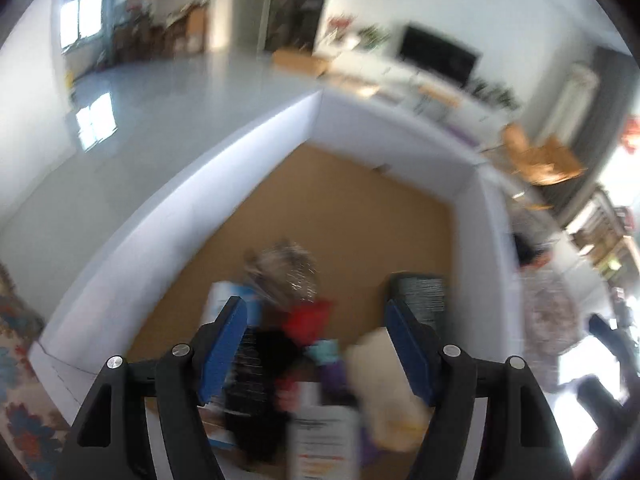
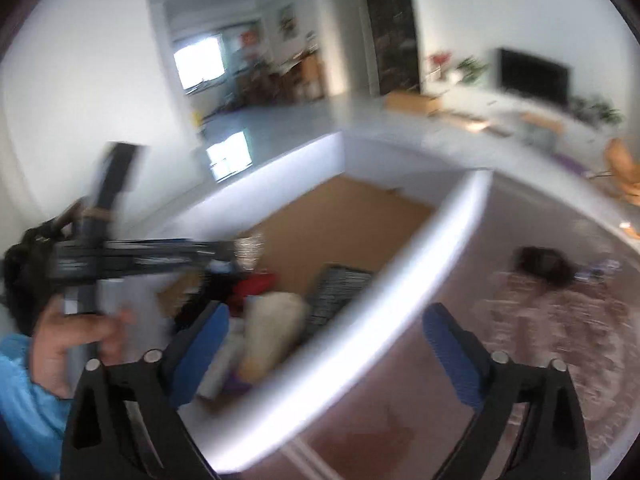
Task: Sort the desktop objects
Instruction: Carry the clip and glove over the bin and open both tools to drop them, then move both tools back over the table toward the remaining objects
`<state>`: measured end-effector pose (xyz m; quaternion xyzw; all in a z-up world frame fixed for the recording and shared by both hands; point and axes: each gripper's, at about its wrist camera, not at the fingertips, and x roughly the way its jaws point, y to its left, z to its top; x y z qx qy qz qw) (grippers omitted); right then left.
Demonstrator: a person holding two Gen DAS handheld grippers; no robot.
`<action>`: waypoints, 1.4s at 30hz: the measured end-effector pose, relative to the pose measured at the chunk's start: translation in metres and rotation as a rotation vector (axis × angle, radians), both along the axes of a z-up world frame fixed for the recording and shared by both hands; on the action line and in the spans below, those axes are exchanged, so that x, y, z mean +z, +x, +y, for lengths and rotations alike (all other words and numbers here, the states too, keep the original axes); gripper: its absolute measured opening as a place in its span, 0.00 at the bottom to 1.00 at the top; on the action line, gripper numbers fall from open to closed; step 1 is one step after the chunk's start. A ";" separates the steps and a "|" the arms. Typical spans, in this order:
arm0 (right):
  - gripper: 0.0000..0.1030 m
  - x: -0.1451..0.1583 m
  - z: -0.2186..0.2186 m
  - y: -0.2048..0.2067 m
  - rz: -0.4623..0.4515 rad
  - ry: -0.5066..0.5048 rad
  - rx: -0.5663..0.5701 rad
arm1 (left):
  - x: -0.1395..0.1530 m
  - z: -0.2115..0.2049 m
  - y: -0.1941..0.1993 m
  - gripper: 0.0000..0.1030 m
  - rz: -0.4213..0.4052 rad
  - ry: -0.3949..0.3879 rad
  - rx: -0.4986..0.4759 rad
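Objects (image 1: 304, 344) lie jumbled inside the white-walled box (image 1: 168, 216) beneath both wide, empty claws (image 1: 316, 344) (image 2: 324, 344).

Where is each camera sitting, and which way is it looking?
Left wrist view: sits on the left gripper, looking down into the white-walled box at a blurry pile with a red thing; only its own open blue fingers show.
Right wrist view: sits on the open right gripper, over the box rim, facing the room; the person's left hand and blue sleeve show.
Both see the box, the pile and the TV.
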<state>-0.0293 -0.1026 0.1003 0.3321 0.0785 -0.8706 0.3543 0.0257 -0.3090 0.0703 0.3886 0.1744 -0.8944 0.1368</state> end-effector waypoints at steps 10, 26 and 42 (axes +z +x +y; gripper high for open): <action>1.00 -0.097 0.181 -0.048 -0.084 0.280 -0.402 | 0.027 0.177 0.003 0.88 0.155 0.031 -0.413; 1.00 -0.126 0.254 -0.051 -0.184 0.216 -0.529 | -0.100 0.316 -0.071 0.89 -0.068 -0.119 -0.580; 1.00 -0.127 0.253 -0.051 -0.184 0.216 -0.529 | -0.112 0.325 -0.086 1.00 -0.117 -0.198 -0.591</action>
